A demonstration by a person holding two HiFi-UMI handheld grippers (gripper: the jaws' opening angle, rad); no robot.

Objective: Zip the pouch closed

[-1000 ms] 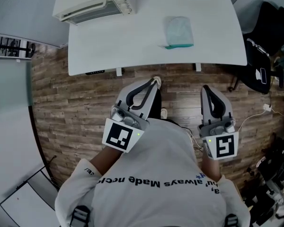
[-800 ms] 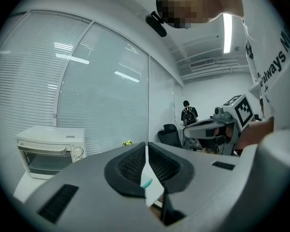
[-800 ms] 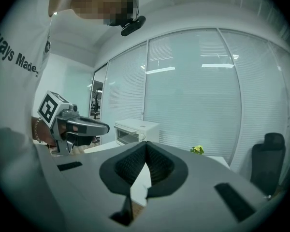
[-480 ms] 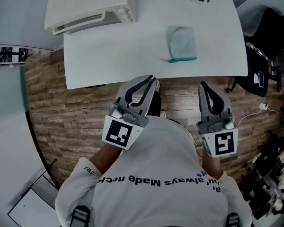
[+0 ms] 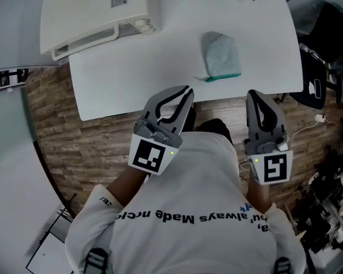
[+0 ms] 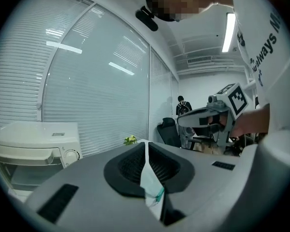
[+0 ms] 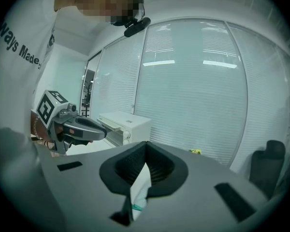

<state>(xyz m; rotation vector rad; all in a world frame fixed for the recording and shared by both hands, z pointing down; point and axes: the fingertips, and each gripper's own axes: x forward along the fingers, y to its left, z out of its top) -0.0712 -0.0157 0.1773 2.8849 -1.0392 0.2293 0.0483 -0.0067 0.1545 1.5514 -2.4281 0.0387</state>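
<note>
The pale grey-green fabric pouch with a teal zip edge (image 5: pixel 220 53) lies on the white table (image 5: pixel 160 56), on the far side of both sets of jaws, well apart from them and between the two. On your left gripper (image 5: pixel 186 90) and your right gripper (image 5: pixel 252 95) the jaws meet at the tips with nothing clamped. The pouch's long axis runs near to far, with the rounded end far and the teal zip edge across the near end, left to right; its contents do not show, and you cannot tell whether the zip is closed.
</note>
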